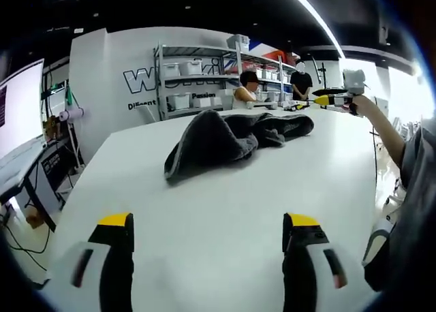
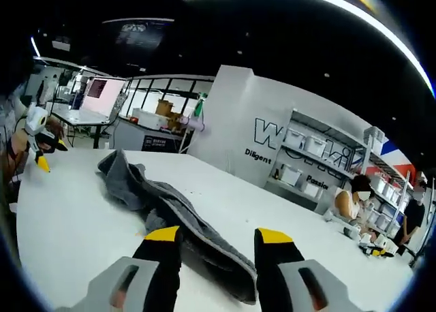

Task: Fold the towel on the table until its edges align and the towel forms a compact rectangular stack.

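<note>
Left gripper [image 1: 208, 230]: jaws spread, holding nothing, above the white table [image 1: 225, 210]. The dark grey towel [image 1: 225, 138] lies crumpled ahead of it, mid-table. Right gripper [image 2: 218, 247]: jaws spread, holding nothing, straddling the towel's near edge; whether they touch it cannot be determined. Shelving [image 2: 320, 162] stands along the far wall.

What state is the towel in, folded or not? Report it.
Not folded. The dark grey towel lies crumpled in a loose, humped heap on the white table; no edges align.
</note>
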The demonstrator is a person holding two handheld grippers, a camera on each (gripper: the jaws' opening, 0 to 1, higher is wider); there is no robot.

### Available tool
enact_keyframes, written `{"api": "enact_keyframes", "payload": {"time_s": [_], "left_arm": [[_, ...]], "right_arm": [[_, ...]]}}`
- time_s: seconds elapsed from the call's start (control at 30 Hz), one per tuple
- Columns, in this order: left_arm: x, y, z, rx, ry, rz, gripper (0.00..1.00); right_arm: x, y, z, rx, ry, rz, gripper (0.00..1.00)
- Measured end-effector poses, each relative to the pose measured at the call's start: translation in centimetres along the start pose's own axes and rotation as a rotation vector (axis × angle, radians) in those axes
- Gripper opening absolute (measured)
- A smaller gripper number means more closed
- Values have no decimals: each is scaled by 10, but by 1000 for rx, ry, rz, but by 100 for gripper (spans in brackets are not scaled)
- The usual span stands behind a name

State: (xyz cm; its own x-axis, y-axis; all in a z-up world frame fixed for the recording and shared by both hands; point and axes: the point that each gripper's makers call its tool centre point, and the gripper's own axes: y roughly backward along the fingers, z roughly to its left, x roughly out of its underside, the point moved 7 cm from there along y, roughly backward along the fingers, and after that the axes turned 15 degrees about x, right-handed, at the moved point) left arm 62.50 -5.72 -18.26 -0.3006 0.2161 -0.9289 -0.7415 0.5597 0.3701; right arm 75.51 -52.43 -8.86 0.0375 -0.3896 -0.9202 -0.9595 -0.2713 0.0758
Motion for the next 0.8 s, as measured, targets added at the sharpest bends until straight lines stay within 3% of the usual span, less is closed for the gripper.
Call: {"api": "enact_keyframes", "payload": {"time_s": [0.23,0.4,0.53,0.8], "left_arm": [[1,1,-1,4,-1,1,95],[2,2,0,2,1,5,95],[0,0,-1,7,-4,5,95],[-6,-6,-3,33,-18,3,95]], "right_arm": [[-4,17,39,-126,0,30,57],[-2,24,51,-172,11,54,62],[-4,34,62,-237,-77,66,65],[-2,50,78,-296,-144,98,76]]}}
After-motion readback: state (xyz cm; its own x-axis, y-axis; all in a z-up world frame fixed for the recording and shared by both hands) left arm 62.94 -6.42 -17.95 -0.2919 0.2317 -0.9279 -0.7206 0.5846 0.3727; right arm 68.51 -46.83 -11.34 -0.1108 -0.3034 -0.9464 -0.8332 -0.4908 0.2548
